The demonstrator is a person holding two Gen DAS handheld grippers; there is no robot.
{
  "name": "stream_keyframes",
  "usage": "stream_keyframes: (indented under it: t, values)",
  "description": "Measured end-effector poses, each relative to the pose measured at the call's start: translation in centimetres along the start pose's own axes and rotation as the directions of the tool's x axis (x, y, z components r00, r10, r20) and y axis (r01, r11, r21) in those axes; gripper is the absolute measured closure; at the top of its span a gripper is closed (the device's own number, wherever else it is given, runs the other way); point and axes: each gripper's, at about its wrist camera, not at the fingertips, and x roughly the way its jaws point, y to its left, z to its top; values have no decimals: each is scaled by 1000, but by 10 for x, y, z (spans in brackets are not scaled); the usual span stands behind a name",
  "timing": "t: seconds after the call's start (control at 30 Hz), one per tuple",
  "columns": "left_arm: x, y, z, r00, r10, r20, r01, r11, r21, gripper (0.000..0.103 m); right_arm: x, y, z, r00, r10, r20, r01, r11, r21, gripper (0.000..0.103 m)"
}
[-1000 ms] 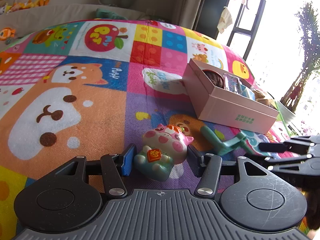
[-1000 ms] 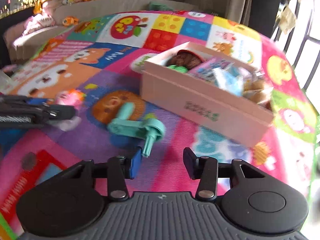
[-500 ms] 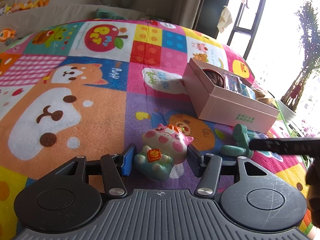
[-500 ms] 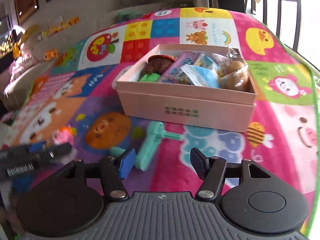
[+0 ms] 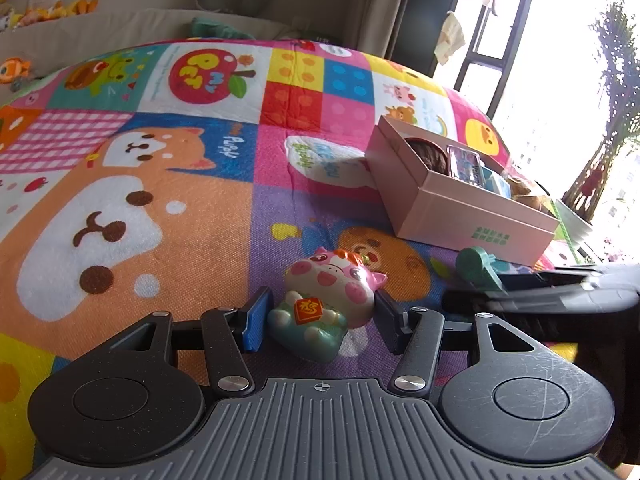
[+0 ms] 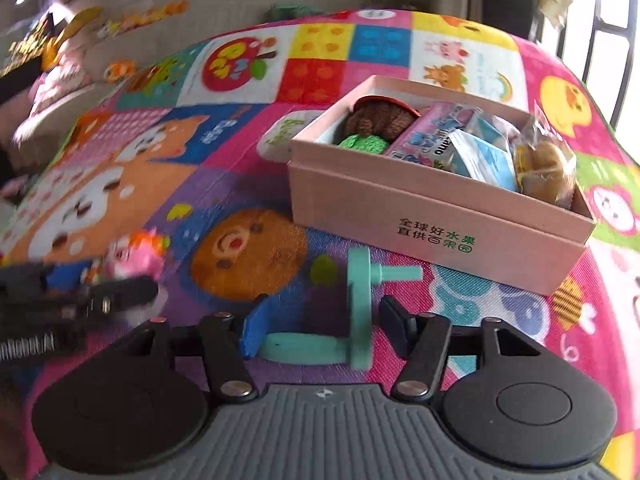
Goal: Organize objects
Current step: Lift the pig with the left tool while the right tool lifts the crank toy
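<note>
A pink-and-teal pig figurine [image 5: 326, 300] lies on the colourful play mat between the fingers of my left gripper [image 5: 322, 318], which is open around it. A teal plastic crank-shaped toy [image 6: 354, 312] lies on the mat between the fingers of my right gripper [image 6: 320, 326], which is open around it. The pig also shows blurred at the left of the right wrist view [image 6: 136, 258]. A pink cardboard box [image 6: 432, 216] holding snacks and toys stands just beyond the crank; it also shows in the left wrist view [image 5: 460, 208].
The play mat [image 5: 160, 184] covers the whole surface. A beige sofa with small toys [image 5: 48, 12] runs along the back. A window and a plant [image 5: 600, 140] are at the right. The right gripper's body [image 5: 552, 292] shows in the left view.
My right gripper has swung round and come down over the teal crank, which now lies between its fingers. My left gripper and the pig have stayed still.
</note>
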Motion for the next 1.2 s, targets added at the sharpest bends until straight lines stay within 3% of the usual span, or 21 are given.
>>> stream_keyframes:
  t: [0.27, 0.37, 0.5, 0.57, 0.63, 0.7, 0.8, 0.93, 1.07, 1.13, 1.2]
  values:
    - [0, 0, 0, 1000, 2, 0, -2, 1000, 2, 43, -36, -23, -27, 998, -63, -5, 61, 988, -141, 48]
    - [0, 0, 0, 1000, 2, 0, -2, 1000, 2, 43, -45, -37, -35, 990, -140, 5, 139, 977, -163, 46]
    - [0, 0, 0, 1000, 4, 0, -4, 1000, 4, 43, -47, -50, -39, 957, -290, 29, 291, 946, -143, 42]
    - [0, 0, 0, 1000, 6, -1, -6, 1000, 7, 43, -52, -59, -38, 969, -245, 19, 245, 968, -57, 34]
    - [0, -1, 0, 1000, 9, -1, -9, 1000, 11, 43, -57, -62, -36, 985, -169, 19, 168, 985, 41, 15]
    - [0, -1, 0, 1000, 11, -2, -11, 1000, 13, 43, -56, -61, -33, 994, -106, 14, 103, 987, 125, 12]
    - [0, -3, 0, 1000, 18, -4, -18, 1000, 23, 43, -41, -58, -29, 1000, 13, -18, -8, 973, 231, 12]
    - [0, -4, 0, 1000, 20, -4, -20, 999, 25, 43, -27, -42, -27, 999, -38, 18, 35, 991, 129, 12]
    - [1, -7, 0, 999, 35, -7, -35, 998, 45, 43, -22, -38, -21, 1000, 10, 26, -12, 995, 103, 12]
    - [2, -9, 0, 999, 43, -9, -43, 997, 56, 43, -19, -34, -18, 1000, -6, 30, 4, 998, 60, 29]
    - [2, -11, 0, 999, 51, -10, -50, 997, 67, 43, -18, -34, -14, 1000, 0, 31, -2, 999, 54, 31]
